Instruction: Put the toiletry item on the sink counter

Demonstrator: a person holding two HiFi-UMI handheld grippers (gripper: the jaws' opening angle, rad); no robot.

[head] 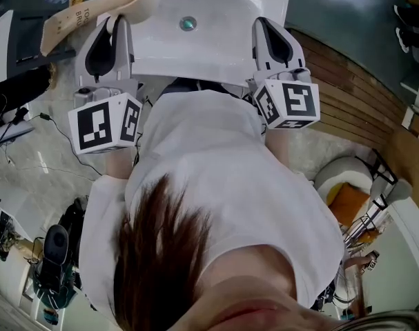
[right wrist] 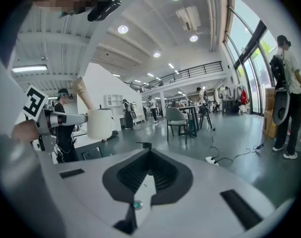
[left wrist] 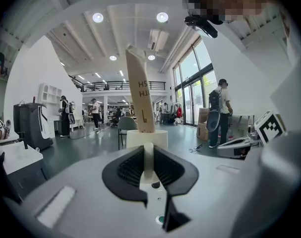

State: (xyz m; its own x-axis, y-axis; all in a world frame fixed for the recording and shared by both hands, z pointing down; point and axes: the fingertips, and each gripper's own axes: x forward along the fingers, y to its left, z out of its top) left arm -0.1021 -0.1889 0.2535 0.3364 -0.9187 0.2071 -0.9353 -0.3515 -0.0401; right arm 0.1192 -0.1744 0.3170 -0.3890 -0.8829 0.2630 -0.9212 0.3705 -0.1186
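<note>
- Under the person, at the far edge of the head view, a white sink [head: 216, 47] is sitting with its round drain [head: 188, 23] showing in the basin.
- A pale stone-look floor is lying around the sink, and a curved band of wooden boards [head: 361, 102] is running along the right.
- Both gripper views are looking out into a large white hall with round ceiling lights, tall windows and a glossy dark floor.
- A person with a backpack [left wrist: 219, 110] is standing by the windows, and more people are standing far back in the hall near a grey chair [right wrist: 177, 118].
- The person, in a white shirt [head: 216, 157], is leaning over the sink with both forearms reaching forward, one on each side of the body.
- The left gripper [head: 116, 23] is pointing toward the sink's near left corner, and its jaws are pinching the cap end of a cream tube [head: 119, 2].
- The tube is sticking out beyond the jaw tips, over the sink's left edge, and its flat printed end is bending away to the left.
- The tube is not resting on the sink; only the jaws are touching it.
- The right gripper [head: 264, 23] is lying over the sink's near right edge with its jaws drawn together and nothing between them.
- The two grippers are staying well apart, with the basin between them.
</note>
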